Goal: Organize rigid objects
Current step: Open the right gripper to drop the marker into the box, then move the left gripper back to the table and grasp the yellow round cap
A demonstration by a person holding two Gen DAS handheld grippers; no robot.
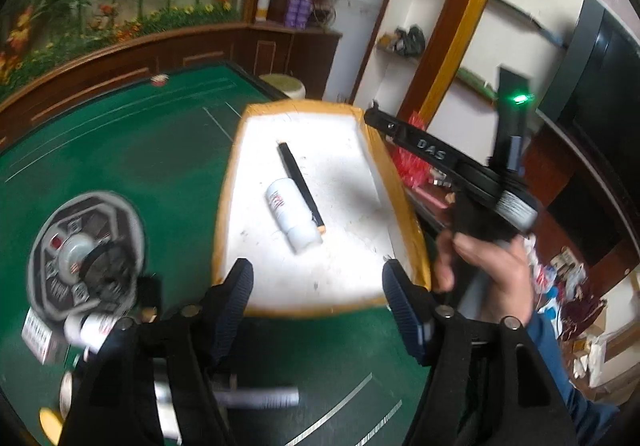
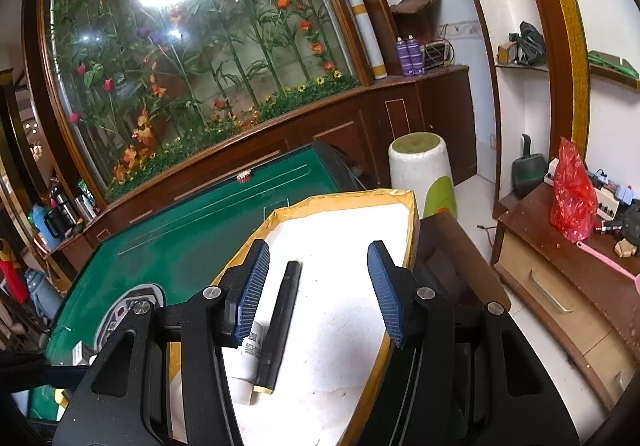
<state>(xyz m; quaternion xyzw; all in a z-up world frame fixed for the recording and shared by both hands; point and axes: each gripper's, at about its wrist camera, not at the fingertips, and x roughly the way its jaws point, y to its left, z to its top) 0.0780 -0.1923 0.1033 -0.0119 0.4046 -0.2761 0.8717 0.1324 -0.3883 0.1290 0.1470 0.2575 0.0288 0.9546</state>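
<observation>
A white foam tray (image 1: 340, 278) with yellow taped edges sits on the green table (image 1: 120, 157). In it lie a white bottle (image 1: 292, 217) and a black pen (image 1: 300, 189), side by side. My left gripper (image 1: 318, 286) hovers open over the tray's near edge with nothing between its fingers. My right gripper (image 2: 320, 286) is open above the tray. The black pen (image 2: 280, 326) lies flat below it, nearer the left finger and untouched. The white bottle (image 2: 252, 346) is partly hidden behind that finger. A hand (image 1: 488, 278) holds the right gripper beside the tray's right edge.
On the green table to the left are a round control panel (image 1: 84, 254), a small white bottle (image 1: 92, 330), a card box (image 1: 38, 330) and a silvery pen (image 1: 260, 398). A white and green stool (image 2: 424, 169) and a wooden cabinet (image 2: 560, 286) with a red bag (image 2: 572, 193) stand to the right.
</observation>
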